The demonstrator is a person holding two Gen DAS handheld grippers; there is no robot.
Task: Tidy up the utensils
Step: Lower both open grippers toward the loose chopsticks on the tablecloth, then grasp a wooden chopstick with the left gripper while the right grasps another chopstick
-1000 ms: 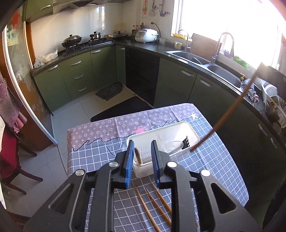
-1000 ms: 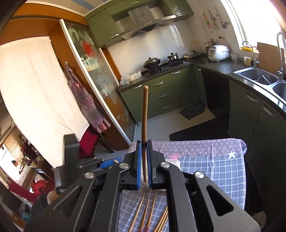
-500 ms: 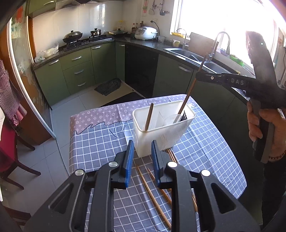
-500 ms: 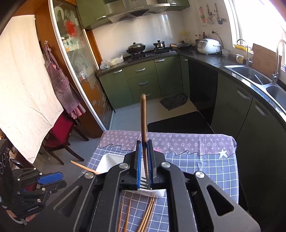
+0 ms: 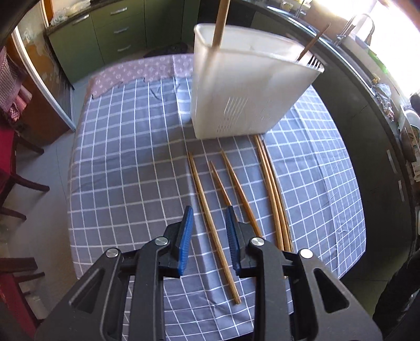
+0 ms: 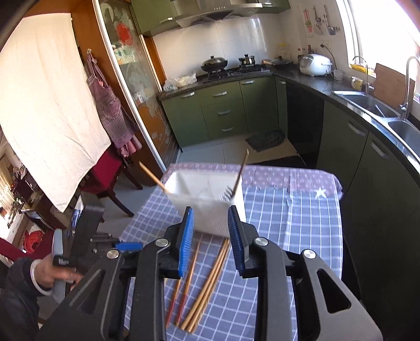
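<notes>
Looking down from the left wrist view, a white plastic utensil holder (image 5: 244,91) stands on the far half of a table covered by a blue-grey checked cloth (image 5: 126,162). The holder has slotted vents low on its near wall. A wooden handle (image 5: 220,25) rises from its left end, and a fork (image 5: 311,56) with a wooden handle leans in its right corner, tines showing at the rim. Loose wooden chopsticks (image 5: 212,225) lie on the cloth in front of the holder, running from its base toward the camera; a tight bundle lies at the right, three single sticks to its left. The left gripper (image 5: 208,237) points steeply down over them, its blue-padded jaws opening with a moderate gap. One chopstick lies on the cloth beneath the gap, and the pads press on nothing.

From the right wrist view, the same holder (image 6: 210,199) sits beyond the fingertips, blurred, with the wooden handle (image 6: 152,177) slanting out to the left and the fork (image 6: 237,181) upright at the right. The chopsticks (image 6: 207,280) lie fanned on the cloth below. The right gripper (image 6: 210,240) tilts down toward the table, jaws opening and holding nothing. At lower left a person's hand (image 6: 56,275) in a dark sleeve grips the other tool's handle.
</notes>
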